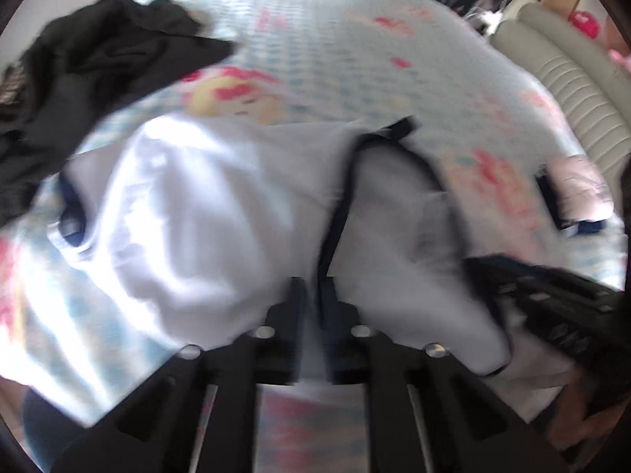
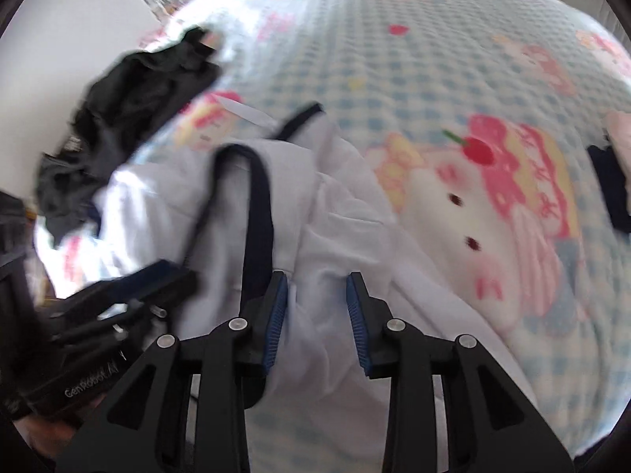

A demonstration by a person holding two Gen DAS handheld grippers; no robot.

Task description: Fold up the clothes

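A white shirt (image 1: 205, 213) with navy trim lies crumpled on the bed, blurred by motion. My left gripper (image 1: 314, 287) is shut on its near edge, with white cloth and a strip of navy trim pinched between the fingers. In the right wrist view the same shirt (image 2: 339, 216) lies under my right gripper (image 2: 315, 280), which is open, its blue pads (image 2: 276, 315) standing on either side of a fold of white cloth. The left gripper (image 2: 157, 280) shows at the left of that view, and the right gripper (image 1: 512, 287) at the right of the left wrist view.
A black garment (image 1: 98, 59) lies bunched at the far left of the bed (image 2: 134, 98). The bed has a blue-checked cartoon blanket (image 1: 335, 39). A small folded pink and navy pile (image 1: 572, 193) sits at the right. A cream padded sofa or headboard (image 1: 560, 75) stands beyond.
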